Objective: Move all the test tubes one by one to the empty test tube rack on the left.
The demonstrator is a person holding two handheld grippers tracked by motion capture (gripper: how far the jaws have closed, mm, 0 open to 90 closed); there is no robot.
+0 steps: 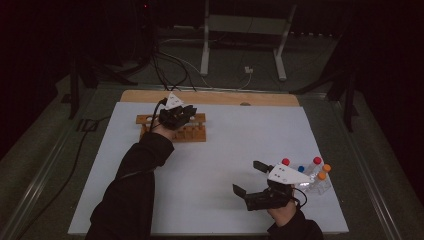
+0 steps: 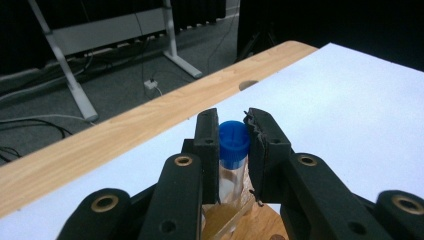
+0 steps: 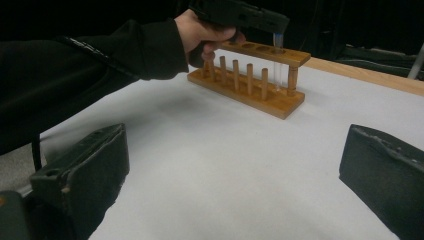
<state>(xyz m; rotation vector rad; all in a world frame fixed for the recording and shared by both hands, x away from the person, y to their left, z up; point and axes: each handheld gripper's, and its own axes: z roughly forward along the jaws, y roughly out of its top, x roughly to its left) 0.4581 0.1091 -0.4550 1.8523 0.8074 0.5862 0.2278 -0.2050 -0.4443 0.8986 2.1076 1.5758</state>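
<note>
The left gripper (image 2: 234, 137) has its 2 jaws closed on a clear tube (image 2: 231, 175) with a blue cap (image 2: 234, 141); the cap sits between the jaw tips and the tube body runs down between the pads. Directly below those jaws is the wooden rack (image 1: 187, 131), and in the right gripper view the tube (image 3: 277, 60) stands upright under the gripper, its lower end passing through the end hole of the rack's top rail (image 3: 265, 52). In the high view the left gripper (image 1: 176, 116) hovers over the rack at the far side of the white sheet (image 1: 210, 165) that covers the desk (image 1: 210, 97), with the person's dark sleeve (image 1: 137, 175) trailing behind it. The right gripper (image 1: 248, 178) rests low near the desk's near edge, its 2 jaws spread wide with nothing between them, only bare white sheet. Just behind and to the outer side of that gripper lies a cluster of spare tubes (image 1: 315, 177) with red (image 1: 285, 161), blue (image 1: 301, 169) and orange (image 1: 322, 175) caps. Ahead of the left jaws the wooden edge of the desk (image 2: 125, 125) runs across, with the floor and a metal frame (image 2: 120, 32) beyond.
</note>
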